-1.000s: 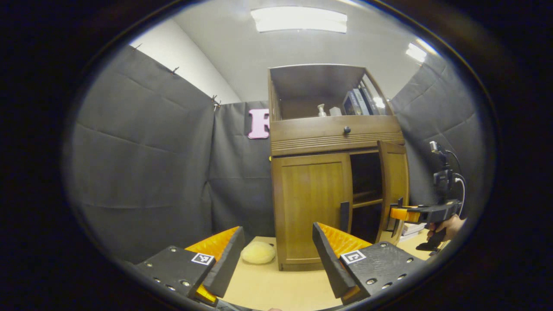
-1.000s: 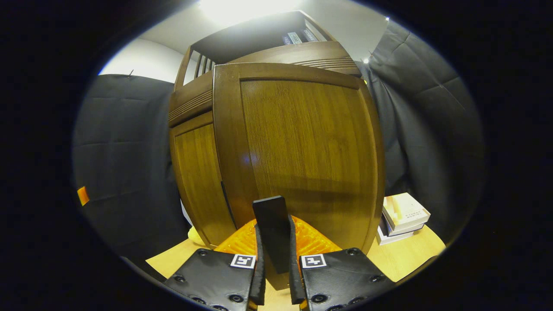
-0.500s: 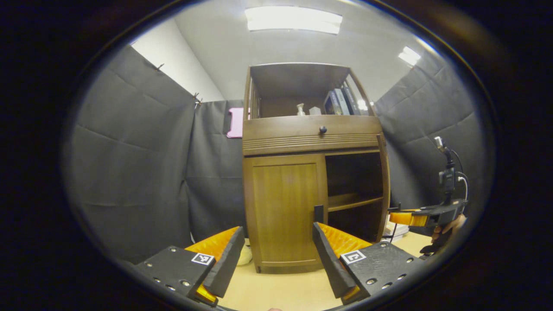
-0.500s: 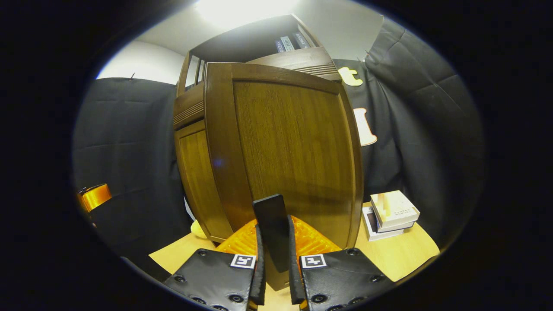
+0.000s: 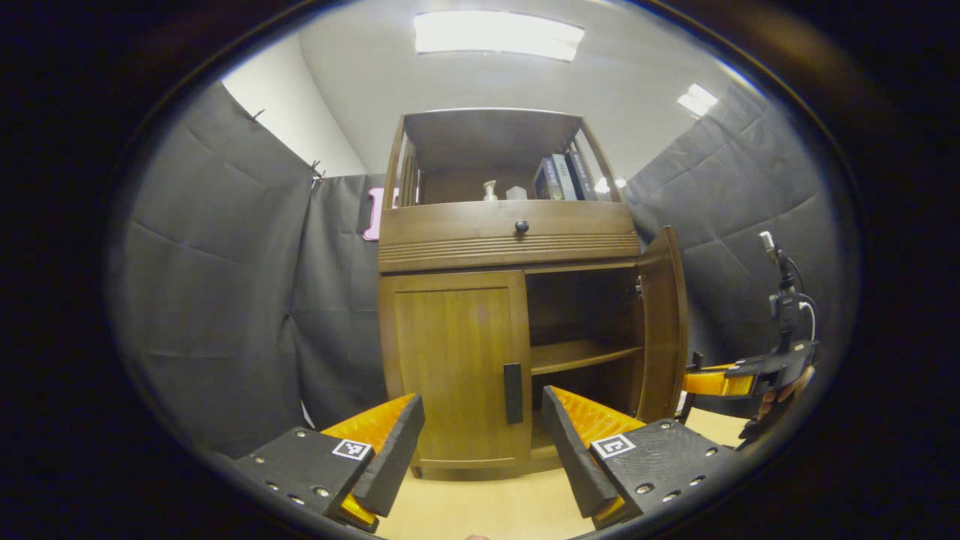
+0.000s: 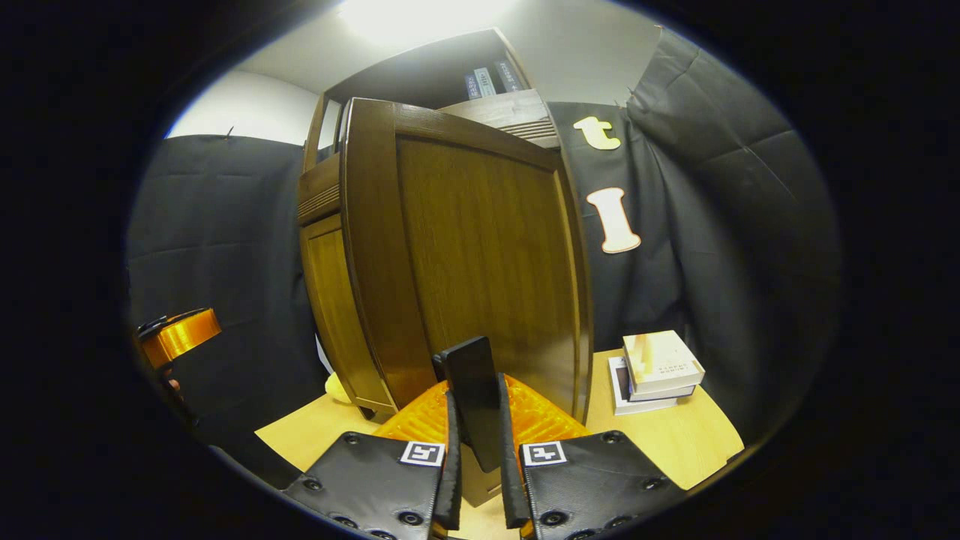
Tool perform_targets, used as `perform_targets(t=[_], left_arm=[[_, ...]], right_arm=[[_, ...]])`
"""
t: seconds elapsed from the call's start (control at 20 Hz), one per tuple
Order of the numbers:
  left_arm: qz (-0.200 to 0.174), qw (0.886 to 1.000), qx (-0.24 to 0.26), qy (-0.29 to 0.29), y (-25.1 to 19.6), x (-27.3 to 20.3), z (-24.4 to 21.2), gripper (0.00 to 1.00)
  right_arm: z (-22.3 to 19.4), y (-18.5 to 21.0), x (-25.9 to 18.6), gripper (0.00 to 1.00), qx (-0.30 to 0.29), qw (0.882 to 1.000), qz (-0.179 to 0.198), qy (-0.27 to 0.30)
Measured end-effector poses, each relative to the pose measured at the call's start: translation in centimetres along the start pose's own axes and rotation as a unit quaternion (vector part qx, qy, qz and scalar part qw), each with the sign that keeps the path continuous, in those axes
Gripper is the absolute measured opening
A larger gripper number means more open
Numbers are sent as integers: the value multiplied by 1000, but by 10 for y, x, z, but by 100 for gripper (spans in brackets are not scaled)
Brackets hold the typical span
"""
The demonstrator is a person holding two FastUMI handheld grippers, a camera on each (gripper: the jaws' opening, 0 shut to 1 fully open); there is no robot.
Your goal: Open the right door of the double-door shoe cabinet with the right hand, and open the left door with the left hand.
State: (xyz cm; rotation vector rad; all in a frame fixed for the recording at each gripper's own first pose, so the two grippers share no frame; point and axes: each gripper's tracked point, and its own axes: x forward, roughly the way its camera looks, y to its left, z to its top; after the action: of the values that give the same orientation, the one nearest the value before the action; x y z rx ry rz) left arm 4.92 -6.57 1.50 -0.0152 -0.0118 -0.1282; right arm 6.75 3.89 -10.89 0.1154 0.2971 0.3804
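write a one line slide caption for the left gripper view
Left gripper, fingers open, faces the closed left door while the right door stands open.

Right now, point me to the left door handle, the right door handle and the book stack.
left door handle (image 5: 513, 393), left gripper view, mid-bar.
right door handle (image 6: 474, 390), right gripper view, upper face between the fingers.
book stack (image 6: 661, 361), right gripper view, top cover.

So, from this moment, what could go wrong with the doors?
The right door is swung wide with the right gripper clamped on its handle; pulling further may strain the hinge or reach the stacked boxes. The left gripper is open, short of the left door's handle, and may miss it.
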Motion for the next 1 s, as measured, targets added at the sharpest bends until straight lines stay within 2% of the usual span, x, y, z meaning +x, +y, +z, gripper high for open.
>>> perform_targets(t=[0.1, 0.15, 0.25, 0.3, 0.7, 0.75, 0.85, 0.9, 1.0], left_arm=[[-9, 1000, 1, -2, -2, -2, 2, 92], [-13, 1000, 1, -3, -3, -2, 2, 92], [-21, 1000, 2, -2, -4, -3, 4, 92], [-23, 1000, 3, -1, -6, -3, 5, 92], [-33, 999, 8, 4, -12, -2, 1, 92], [-33, 999, 8, 5, -13, -2, 1, 92], [-35, 999, 8, 6, -16, -3, 0, 91], [-35, 999, 8, 7, -15, -3, -1, 91], [-38, 999, 9, 9, -16, -3, -2, 90]], right_arm=[[1, -14, -7, 24, -2, 1000, -10, 1], [3, -21, -10, 27, -2, 1000, -16, 1], [3, -35, -16, 20, 1, 1000, -27, 1], [3, -41, -18, 24, 1, 1000, -31, 2], [7, -85, -27, 18, -6, 998, -64, 2], [7, -88, -27, 7, -4, 998, -65, 3], [7, -94, -31, 7, -4, 997, -71, 1], [7, -98, -33, 17, -6, 997, -77, 0], [8, -106, -39, 17, -7, 996, -91, -1]])
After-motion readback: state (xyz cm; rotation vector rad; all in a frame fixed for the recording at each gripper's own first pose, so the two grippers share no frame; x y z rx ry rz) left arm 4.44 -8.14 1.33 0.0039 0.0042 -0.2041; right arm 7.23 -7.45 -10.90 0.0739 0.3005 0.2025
